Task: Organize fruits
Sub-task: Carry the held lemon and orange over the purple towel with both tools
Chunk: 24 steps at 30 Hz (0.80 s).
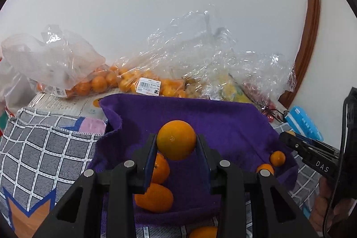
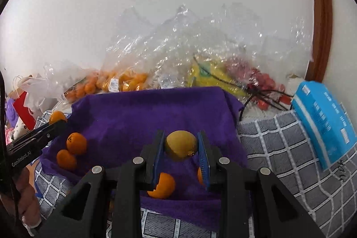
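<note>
We hold an orange (image 1: 176, 139) in the left gripper (image 1: 176, 148) and a yellow-green fruit (image 2: 180, 145) in the right gripper (image 2: 181, 148), jaws clamped; lower each gently onto the purple towel (image 1: 223, 122) at frame centre, beside matching fruit, before releasing.

A round, glossy orange fruit (image 1: 176, 139) hangs clamped above the purple towel (image 1: 223, 122). A duller yellow-brown round fruit (image 2: 180, 144), possibly a lemon, is clamped likewise. Two small oranges (image 1: 156, 184) lie touching near the towel's front edge; two more (image 1: 277, 158) sit by its right edge.
</note>
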Available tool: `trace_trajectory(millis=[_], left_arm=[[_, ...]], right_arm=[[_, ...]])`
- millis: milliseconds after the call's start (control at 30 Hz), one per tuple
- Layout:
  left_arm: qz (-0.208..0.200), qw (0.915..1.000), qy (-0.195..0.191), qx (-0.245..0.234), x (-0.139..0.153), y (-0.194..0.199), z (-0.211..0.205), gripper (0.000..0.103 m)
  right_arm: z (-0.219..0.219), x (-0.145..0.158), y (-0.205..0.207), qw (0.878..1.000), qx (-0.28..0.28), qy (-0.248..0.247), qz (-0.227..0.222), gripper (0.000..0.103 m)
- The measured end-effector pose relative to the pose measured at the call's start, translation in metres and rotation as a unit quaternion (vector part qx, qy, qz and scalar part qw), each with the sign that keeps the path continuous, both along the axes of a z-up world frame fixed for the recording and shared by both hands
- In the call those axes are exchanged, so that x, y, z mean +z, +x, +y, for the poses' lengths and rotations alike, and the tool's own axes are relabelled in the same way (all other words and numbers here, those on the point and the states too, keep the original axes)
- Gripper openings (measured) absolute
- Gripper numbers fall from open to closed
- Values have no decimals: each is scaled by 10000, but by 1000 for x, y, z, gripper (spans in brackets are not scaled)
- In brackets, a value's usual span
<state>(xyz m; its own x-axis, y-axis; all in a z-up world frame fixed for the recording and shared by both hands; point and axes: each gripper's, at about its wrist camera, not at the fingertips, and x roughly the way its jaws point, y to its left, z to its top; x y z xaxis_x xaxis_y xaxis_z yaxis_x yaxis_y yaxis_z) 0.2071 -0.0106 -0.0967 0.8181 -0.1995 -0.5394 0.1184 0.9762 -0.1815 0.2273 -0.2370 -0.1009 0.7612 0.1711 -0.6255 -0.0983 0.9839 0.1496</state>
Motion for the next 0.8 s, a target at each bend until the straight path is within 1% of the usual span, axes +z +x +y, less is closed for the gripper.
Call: trace_trajectory(millis=[33, 167, 333, 533, 800], left_arm=[[-19, 10000, 40, -5, -2, 0, -1, 33], [3, 10000, -14, -43, -7, 2, -2, 33], [2, 9997, 234, 3, -16, 5, -7, 33], [73, 9998, 166, 0, -20, 9, -4, 33], [188, 9997, 128, -40, -24, 13, -4, 34]], right_arm=[[1, -3, 1, 10000, 6, 12, 39, 29], [5, -15, 3, 9998, 91, 4, 150, 29], [9, -29, 6, 9994, 150, -34, 314, 29], [11, -36, 9, 9990, 204, -25, 403, 29], [10, -38, 9, 9990, 149, 29, 430, 29]])
